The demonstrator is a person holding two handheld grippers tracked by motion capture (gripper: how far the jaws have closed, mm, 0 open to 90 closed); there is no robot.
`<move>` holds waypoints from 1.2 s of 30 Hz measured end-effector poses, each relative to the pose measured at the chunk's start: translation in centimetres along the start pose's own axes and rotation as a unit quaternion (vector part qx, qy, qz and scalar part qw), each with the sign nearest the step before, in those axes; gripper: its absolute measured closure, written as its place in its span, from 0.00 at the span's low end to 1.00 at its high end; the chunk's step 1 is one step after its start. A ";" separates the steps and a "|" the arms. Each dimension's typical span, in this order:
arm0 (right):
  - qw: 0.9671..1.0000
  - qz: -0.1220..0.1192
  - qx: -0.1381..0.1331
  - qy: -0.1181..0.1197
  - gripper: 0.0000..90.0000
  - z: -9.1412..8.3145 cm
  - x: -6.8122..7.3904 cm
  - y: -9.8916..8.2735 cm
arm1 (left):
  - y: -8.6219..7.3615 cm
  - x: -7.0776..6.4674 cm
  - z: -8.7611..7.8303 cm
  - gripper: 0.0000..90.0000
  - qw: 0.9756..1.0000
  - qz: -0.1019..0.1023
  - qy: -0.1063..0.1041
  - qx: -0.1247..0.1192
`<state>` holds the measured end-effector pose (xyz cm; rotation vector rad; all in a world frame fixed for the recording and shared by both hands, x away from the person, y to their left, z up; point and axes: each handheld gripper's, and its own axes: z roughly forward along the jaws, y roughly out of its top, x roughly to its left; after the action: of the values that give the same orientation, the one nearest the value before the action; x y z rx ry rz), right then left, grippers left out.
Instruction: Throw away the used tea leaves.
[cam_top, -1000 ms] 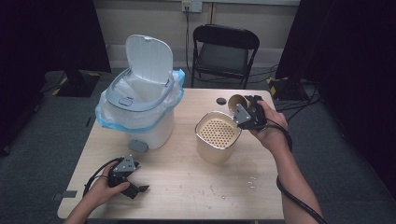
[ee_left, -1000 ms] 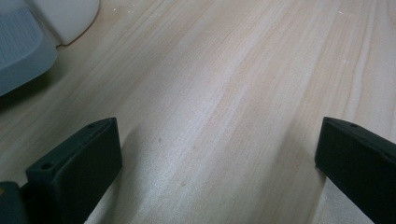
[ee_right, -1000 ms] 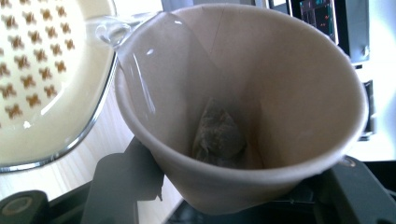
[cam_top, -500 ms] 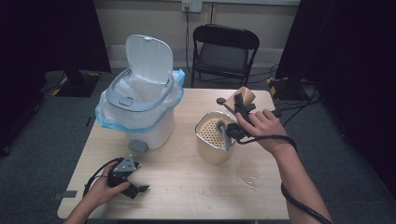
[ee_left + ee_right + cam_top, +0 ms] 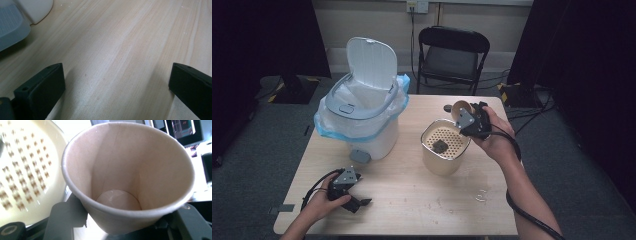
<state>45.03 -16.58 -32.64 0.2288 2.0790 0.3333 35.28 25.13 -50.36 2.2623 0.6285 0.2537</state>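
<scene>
My right gripper (image 5: 463, 114) is shut on a brown paper cup (image 5: 460, 108), held tilted above the far right rim of a beige container (image 5: 443, 162). A perforated strainer (image 5: 449, 140) sits in the container, and a dark lump (image 5: 440, 145) lies on it. In the right gripper view the paper cup (image 5: 130, 177) is empty, gripped low between both jaws of the right gripper (image 5: 120, 222), with the strainer (image 5: 25, 170) at the left. My left gripper (image 5: 360, 202) rests on the table's near left corner. Its jaws stand wide open over bare wood in the left gripper view (image 5: 115, 87).
A white pedal bin (image 5: 362, 120) with a blue liner and raised lid stands at the table's back left; its grey pedal (image 5: 11, 27) is near my left gripper. A small dark object (image 5: 447, 107) lies behind the container. Drops (image 5: 482, 195) mark the wood. A black chair (image 5: 453, 50) stands behind.
The right hand swung the cup up over the container and back toward its far right rim. A dark lump now lies on the strainer. The left gripper has not moved.
</scene>
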 end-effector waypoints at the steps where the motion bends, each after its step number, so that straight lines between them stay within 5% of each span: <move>1: 1.000 0.019 -0.008 0.005 0.49 0.0 -0.2 0.0 | 0.0 0.0 0.0 0.00 1.000 0.000 0.000 0.000; 7: 0.995 0.083 -0.035 0.030 0.49 0.2 -0.9 0.0 | 0.0 0.0 0.0 0.00 1.000 0.000 0.000 0.000; 11: 0.987 0.145 -0.055 0.052 0.49 0.3 -1.4 -0.1 | 0.0 0.0 0.0 0.00 1.000 0.000 0.000 0.000; 17: 0.976 0.193 -0.063 0.076 0.49 0.5 -1.9 -0.2 | 0.0 0.0 0.0 0.00 1.000 0.000 0.000 0.000; 21: 0.962 0.242 -0.072 0.099 0.49 0.7 -2.3 -0.3 | 0.0 0.0 0.0 0.00 1.000 0.000 0.000 0.000; 23: 0.960 0.250 -0.073 0.100 0.49 0.7 -2.4 -0.3 | 0.0 0.0 0.0 0.00 1.000 0.000 0.000 0.000; 26: 0.963 0.240 -0.058 0.106 0.49 0.9 -2.4 -0.1 | 0.0 0.0 0.0 0.00 1.000 0.000 0.000 0.000; 32: 0.954 0.266 -0.067 0.123 0.49 1.0 -2.6 0.3 | 0.0 0.0 0.0 0.00 1.000 0.000 0.000 0.000; 36: 0.941 0.299 -0.077 0.138 0.48 1.1 -3.0 0.4 | 0.0 0.0 0.0 0.00 1.000 0.000 0.000 0.000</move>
<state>47.48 -16.94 -30.54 0.7604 2.2056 0.9357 35.28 25.14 -50.35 2.2630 0.6281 0.2535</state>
